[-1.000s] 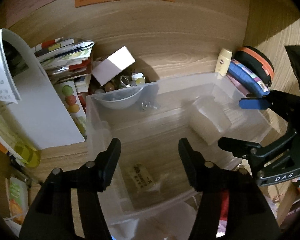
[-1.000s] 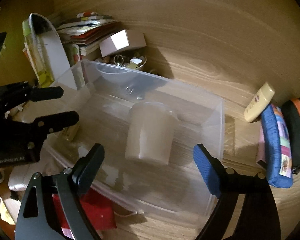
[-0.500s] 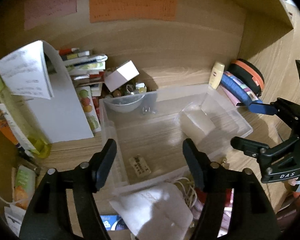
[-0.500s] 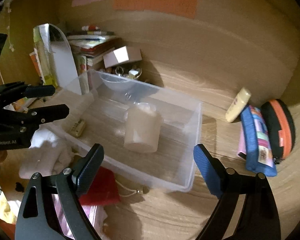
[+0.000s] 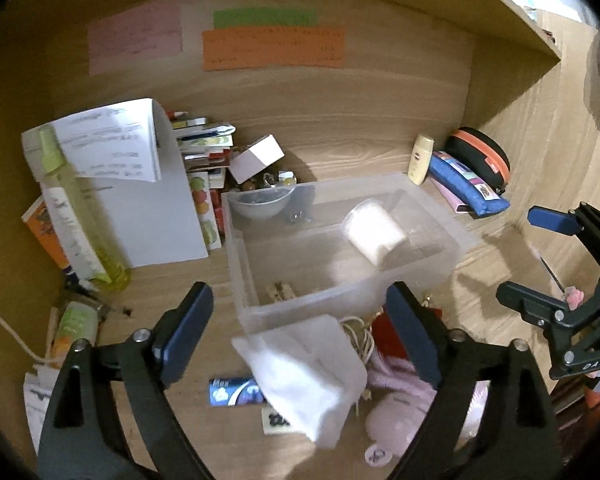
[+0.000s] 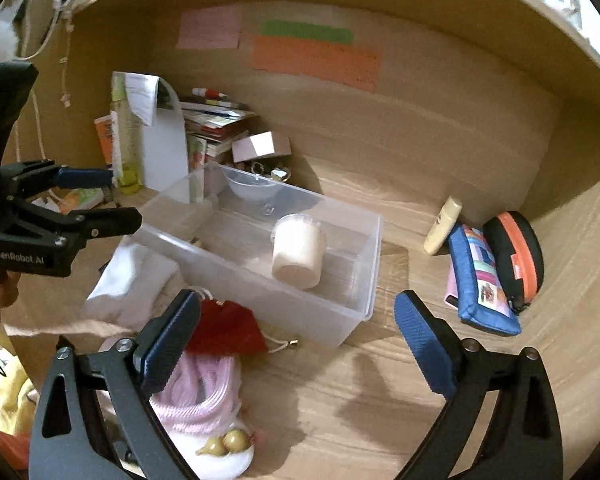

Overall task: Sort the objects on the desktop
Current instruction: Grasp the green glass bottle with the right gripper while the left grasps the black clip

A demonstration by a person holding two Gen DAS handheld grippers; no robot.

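Note:
A clear plastic bin [image 5: 236,248] [image 6: 372,264] stands on the wooden desk. Inside it a cream cylindrical tub [image 5: 374,232] [image 6: 298,250] lies on its side, with a small beige tag [image 5: 281,291] near the front wall. My left gripper [image 5: 296,304] [image 6: 118,198] hovers above the bin's near edge. Its jaws are opening with nothing between them. My right gripper [image 6: 298,308] [image 5: 528,256] hangs to the right and in front of the bin. Its jaws are also opening and hold nothing.
In front of the bin lie a white folded cloth [image 5: 304,372], a red pouch [image 6: 224,328] and a pink knitted item [image 6: 196,384]. A blue pencil case [image 6: 480,276], black-orange case [image 6: 516,252] and cream tube [image 6: 443,226] sit right. Books [image 5: 204,140] and a green bottle [image 5: 76,216] stand left.
Both grippers have drawn back and up from the bin, so the clutter in front of it has come into view. The left jaws have spread much wider, the right ones slightly.

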